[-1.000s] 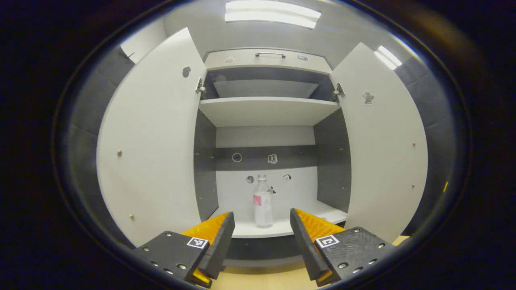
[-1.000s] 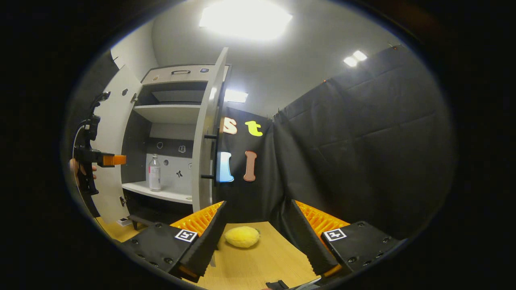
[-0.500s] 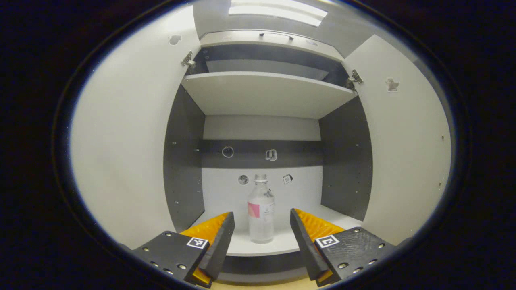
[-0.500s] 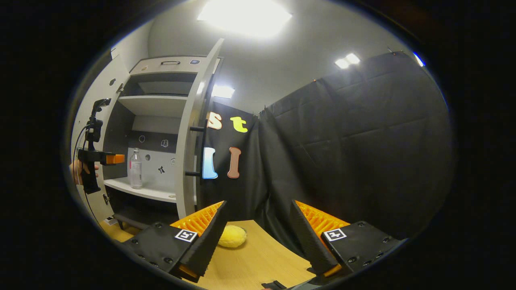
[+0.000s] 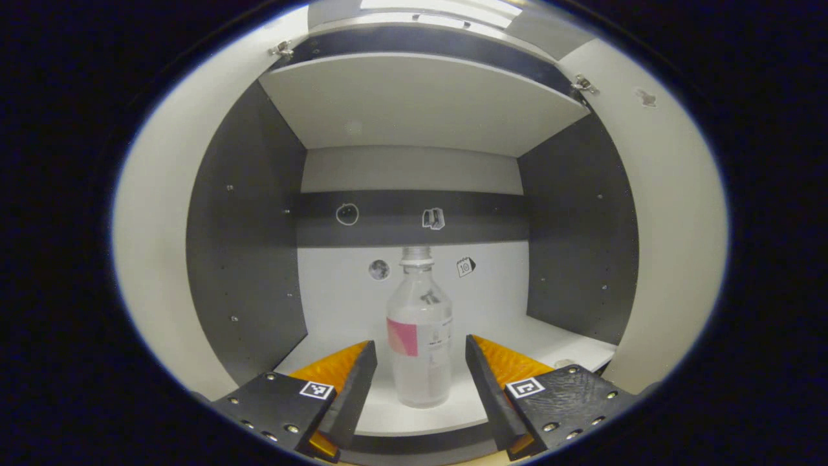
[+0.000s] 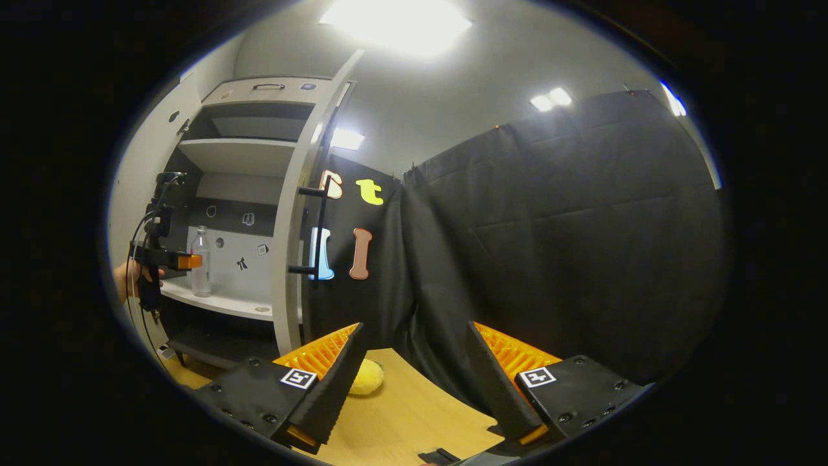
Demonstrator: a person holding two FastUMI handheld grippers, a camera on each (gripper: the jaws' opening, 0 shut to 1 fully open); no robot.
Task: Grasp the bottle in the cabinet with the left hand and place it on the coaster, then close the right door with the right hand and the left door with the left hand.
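A clear plastic bottle (image 5: 420, 330) with a white cap and a pink-edged label stands upright on the cabinet's lower shelf (image 5: 517, 333). My left gripper (image 5: 420, 388) is open just in front of it, fingers either side of its base, not touching. In the right gripper view the bottle (image 6: 200, 262) stands in the cabinet and the left gripper (image 6: 184, 261), held by a hand, reaches to it. My right gripper (image 6: 414, 382) hangs open over the wooden table (image 6: 414, 421) with nothing between its fingers. The right door (image 6: 291, 213) stands open, edge-on, with a black handle (image 6: 318, 230).
The left door (image 5: 152, 272) and the right door (image 5: 666, 246) stand open on both sides of the left gripper. An upper shelf (image 5: 420, 103) spans the cabinet above the bottle. A yellow soft lump (image 6: 365, 377) lies on the table near my right gripper.
The left gripper has moved forward into the cabinet, so the bottle looms larger between its fingers. The right gripper's view has swung slightly right, shifting the cabinet leftward.
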